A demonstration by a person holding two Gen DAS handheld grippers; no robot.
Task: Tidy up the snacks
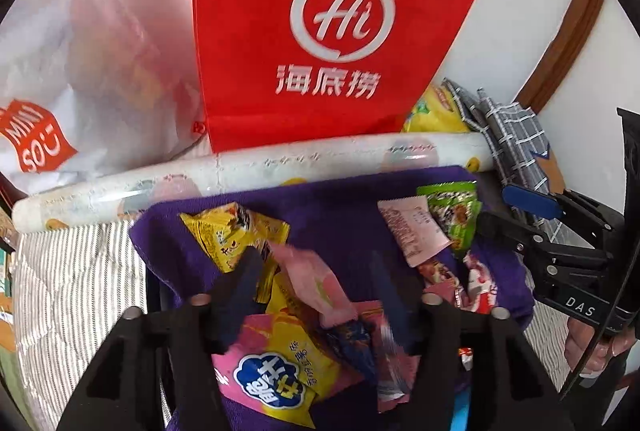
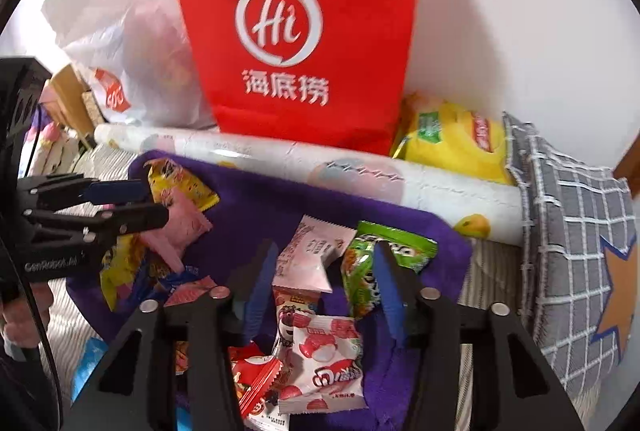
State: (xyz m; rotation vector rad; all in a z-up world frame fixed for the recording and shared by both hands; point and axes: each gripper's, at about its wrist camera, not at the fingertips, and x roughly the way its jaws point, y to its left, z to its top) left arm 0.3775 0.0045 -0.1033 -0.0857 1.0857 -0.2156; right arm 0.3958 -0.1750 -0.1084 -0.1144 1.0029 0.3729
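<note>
So basically both grippers are angled down over the purple cloth [image 2: 256, 207] where the loose snacks are scattered, and neither one has anything pinched as far as I can see. Left gripper [image 1: 316, 271] has its fingers parted with a pink packet [image 1: 316, 283] lying in the gap between them, long axis running diagonally from upper left to lower right, so it sits skewed to the fingers instead of square across them, and the pads don't look pressed on it. Right gripper [image 2: 324, 279] is also spread, straddling a pale pink sachet [image 2: 308, 255] with the green packet [image 2: 360, 267] just beside its right finger, touching or nearly, can't tell which. The red-and-white strawberry packet [image 2: 324, 363] lies closer to the camera, below the fingertips. My guess is the red bag [image 2: 296, 31] standing behind the rolled mat [image 2: 320, 167] is where stuff goes, though that's just a read. Each hand is nearer its own pile, so the left would need a slight twist to square up on that pink packet
</note>
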